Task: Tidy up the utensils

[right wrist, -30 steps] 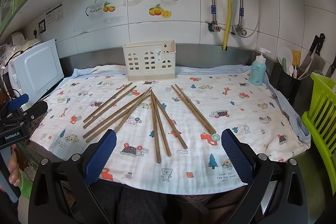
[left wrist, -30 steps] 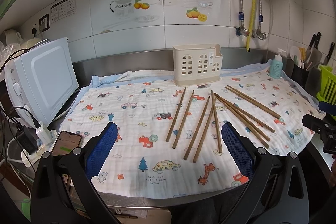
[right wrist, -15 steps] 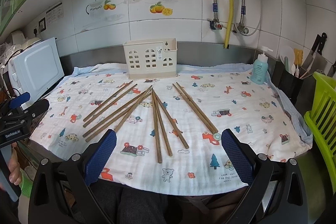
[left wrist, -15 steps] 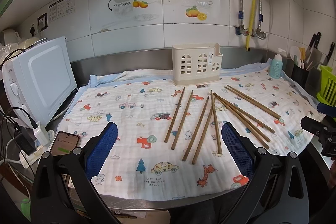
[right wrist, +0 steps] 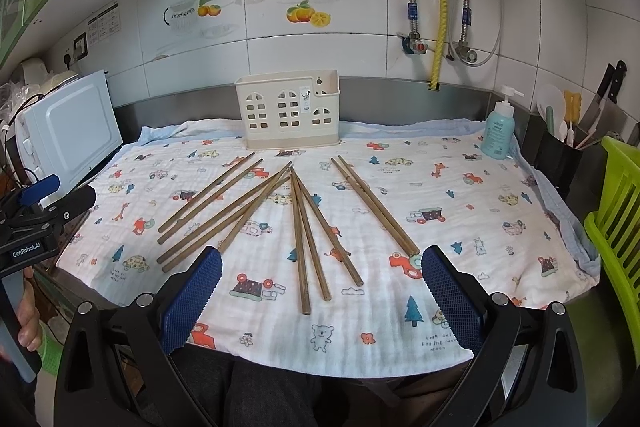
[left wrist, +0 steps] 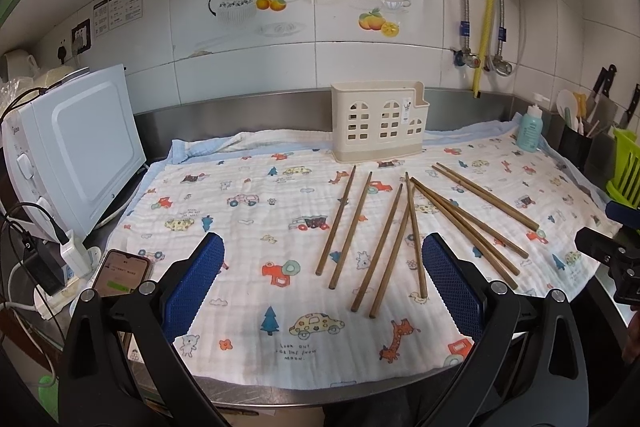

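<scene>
A white microwave [left wrist: 80,163] sits at the left end of the table [left wrist: 256,393], with a phone [left wrist: 120,271] just in front of it. At the right end are a teal soap bottle [right wrist: 497,131], a black holder of kitchen tools [right wrist: 560,155] and a green rack [right wrist: 616,227]. A cartoon-print cloth [right wrist: 460,195] covers the table. 10 wooden chopsticks [right wrist: 304,235] lie scattered on it, apart from the cream utensil caddy [right wrist: 288,115] by the back wall; what it holds is hidden. The left gripper [left wrist: 322,279] and right gripper [right wrist: 322,279] hang at the near edge, fingers [right wrist: 450,301] spread wide, holding nothing.
</scene>
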The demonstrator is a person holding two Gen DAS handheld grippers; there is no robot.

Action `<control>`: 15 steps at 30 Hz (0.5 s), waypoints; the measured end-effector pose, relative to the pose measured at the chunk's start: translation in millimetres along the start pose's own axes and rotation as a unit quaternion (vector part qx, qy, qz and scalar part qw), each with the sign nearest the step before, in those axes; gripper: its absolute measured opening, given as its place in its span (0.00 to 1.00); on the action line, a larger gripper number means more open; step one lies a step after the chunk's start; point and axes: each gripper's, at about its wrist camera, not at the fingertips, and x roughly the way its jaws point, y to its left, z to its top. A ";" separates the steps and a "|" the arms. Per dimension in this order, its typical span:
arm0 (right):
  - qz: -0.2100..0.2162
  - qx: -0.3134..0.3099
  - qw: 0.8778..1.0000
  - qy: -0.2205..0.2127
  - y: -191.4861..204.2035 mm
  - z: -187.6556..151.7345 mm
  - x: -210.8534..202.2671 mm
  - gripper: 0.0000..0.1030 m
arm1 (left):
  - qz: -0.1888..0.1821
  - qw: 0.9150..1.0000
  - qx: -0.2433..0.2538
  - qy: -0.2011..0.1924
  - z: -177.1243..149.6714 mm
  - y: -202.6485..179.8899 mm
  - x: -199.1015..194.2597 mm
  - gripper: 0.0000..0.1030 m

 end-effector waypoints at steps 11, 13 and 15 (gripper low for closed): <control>0.007 0.002 1.000 0.005 -2.2 -2.9 14.4 0.94 | 0.001 1.000 -0.004 0.010 -2.1 7.6 12.4 0.95; 0.008 0.001 1.000 0.010 -1.0 -4.5 19.2 0.94 | 0.005 1.000 -0.005 0.010 -2.8 8.9 14.9 0.95; 0.008 0.001 1.000 0.010 -0.1 -5.0 22.6 0.94 | 0.004 1.000 -0.006 0.014 -3.5 11.1 18.1 0.95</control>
